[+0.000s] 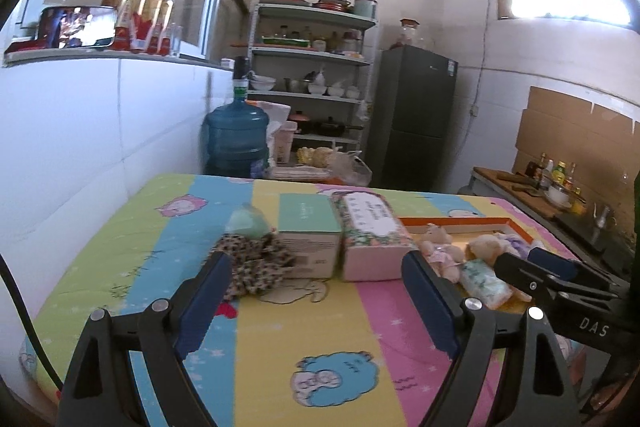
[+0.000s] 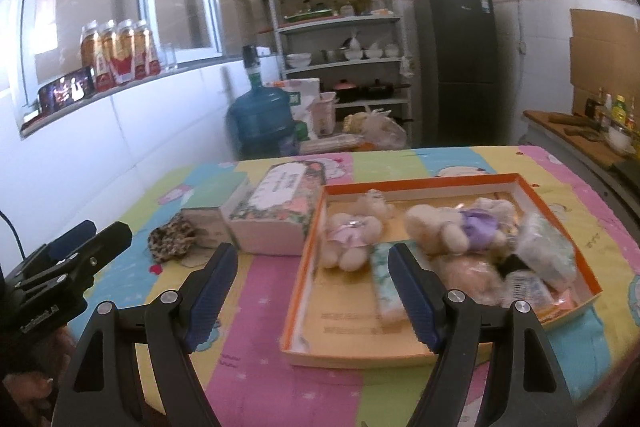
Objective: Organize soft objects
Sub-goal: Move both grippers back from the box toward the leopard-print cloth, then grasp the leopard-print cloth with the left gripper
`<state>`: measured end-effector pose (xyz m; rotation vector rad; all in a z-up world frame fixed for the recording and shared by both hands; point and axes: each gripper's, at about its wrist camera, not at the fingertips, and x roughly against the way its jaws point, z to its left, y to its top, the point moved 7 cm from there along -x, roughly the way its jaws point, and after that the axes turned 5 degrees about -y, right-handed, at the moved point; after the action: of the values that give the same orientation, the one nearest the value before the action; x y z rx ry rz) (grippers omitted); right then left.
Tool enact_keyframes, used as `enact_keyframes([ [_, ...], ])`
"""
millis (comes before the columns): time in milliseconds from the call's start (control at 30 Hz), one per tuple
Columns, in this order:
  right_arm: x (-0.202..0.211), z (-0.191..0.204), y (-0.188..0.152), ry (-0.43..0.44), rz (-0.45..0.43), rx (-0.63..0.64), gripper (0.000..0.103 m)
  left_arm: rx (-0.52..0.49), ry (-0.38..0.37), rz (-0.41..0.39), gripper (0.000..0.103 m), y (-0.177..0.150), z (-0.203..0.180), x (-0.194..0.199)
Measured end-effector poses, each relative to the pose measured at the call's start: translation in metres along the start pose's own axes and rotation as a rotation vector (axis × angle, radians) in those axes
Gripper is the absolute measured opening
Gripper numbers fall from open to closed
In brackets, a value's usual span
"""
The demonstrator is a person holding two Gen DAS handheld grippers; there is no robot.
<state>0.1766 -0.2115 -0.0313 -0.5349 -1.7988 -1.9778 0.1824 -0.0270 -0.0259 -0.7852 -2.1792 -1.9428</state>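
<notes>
A leopard-print scrunchie (image 1: pixel 256 261) (image 2: pixel 173 238) lies on the striped cartoon tablecloth (image 1: pixel 304 327), just beyond my open left gripper (image 1: pixel 316 291) and nearer its left finger. A green egg-shaped soft thing (image 1: pixel 247 223) sits behind the scrunchie. An orange-rimmed tray (image 2: pixel 304 259) holds two small plush bears (image 2: pixel 352 237) (image 2: pixel 460 227), a tissue pack (image 2: pixel 384 283) and other soft packets. My right gripper (image 2: pixel 312 287) hangs open over the tray's near left edge, nothing between its fingers. In the left wrist view the right gripper (image 1: pixel 560 277) shows at the right, over the tray's packets.
A green-topped carton (image 1: pixel 308 231) and a floral tissue box (image 1: pixel 372 235) (image 2: pixel 276 215) stand side by side between scrunchie and tray. Behind the table are a blue water jug (image 1: pixel 236 139), shelves of dishes (image 1: pixel 312 75), a dark fridge (image 1: pixel 416 115) and a counter with bottles (image 1: pixel 552 183).
</notes>
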Motion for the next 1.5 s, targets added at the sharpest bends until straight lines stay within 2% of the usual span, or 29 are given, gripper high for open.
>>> enact_keyframes([
  [333,-0.017,0.055,-0.004,0.093,0.036,0.037,0.079,0.016,0.054,0.014,0.087,-0.004,0.042,0.005],
  [600,-0.032,0.087,-0.007,0.131,0.064,0.070,0.079,0.043,0.085,0.043,0.087,-0.007,0.077,-0.003],
  [833,-0.047,0.098,-0.009,0.140,0.090,0.075,0.079,0.058,0.070,0.099,0.087,-0.010,0.096,-0.025],
  [1167,-0.067,0.099,-0.012,0.130,0.126,0.075,0.079,0.109,0.046,0.195,0.087,-0.015,0.115,-0.079],
  [1267,-0.073,0.100,-0.013,0.126,0.135,0.076,0.079,0.128,0.046,0.221,0.085,-0.018,0.120,-0.093],
  [1333,-0.076,0.100,-0.013,0.125,0.141,0.078,0.079,0.160,0.033,0.261,0.078,-0.022,0.123,-0.103],
  [1500,-0.083,0.101,-0.015,0.131,0.156,0.087,0.079,0.194,0.038,0.318,0.070,-0.026,0.129,-0.120],
])
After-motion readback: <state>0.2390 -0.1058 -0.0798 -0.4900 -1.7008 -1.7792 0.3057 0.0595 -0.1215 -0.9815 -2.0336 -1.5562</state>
